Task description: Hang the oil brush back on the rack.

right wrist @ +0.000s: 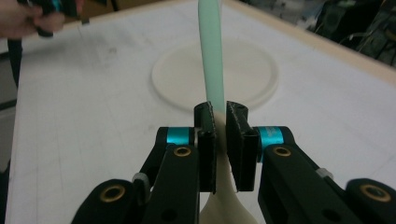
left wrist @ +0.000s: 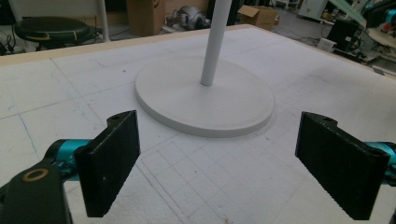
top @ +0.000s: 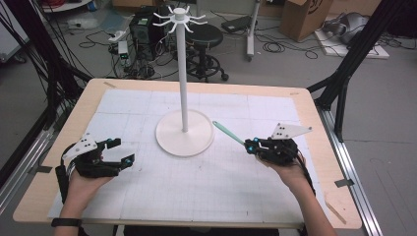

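A tall white stand (top: pixel 183 73) with hooked arms at its top rises from a round base (top: pixel 169 140) in the middle of the white gridded mat. My right gripper (top: pixel 251 145), right of the base, is shut on a slim utensil (top: pixel 227 132) with a mint-green handle that points toward the stand. In the right gripper view the pads (right wrist: pixel 208 140) pinch the utensil (right wrist: pixel 211 60) where green turns to cream, and the cream end hangs below the jaws. My left gripper (top: pixel 123 150) sits left of the base, open with nothing between its jaws (left wrist: pixel 217 154). The base (left wrist: pixel 187 100) lies just ahead of it.
The mat (top: pixel 206 187) covers most of the wooden table (top: pixel 314 118). Beyond the far edge are a black stool (top: pixel 204 37), cables, a cardboard box (top: pixel 302 17) and black frame legs on the floor. The person's other hand (right wrist: pixel 28 18) shows at the top left of the right gripper view.
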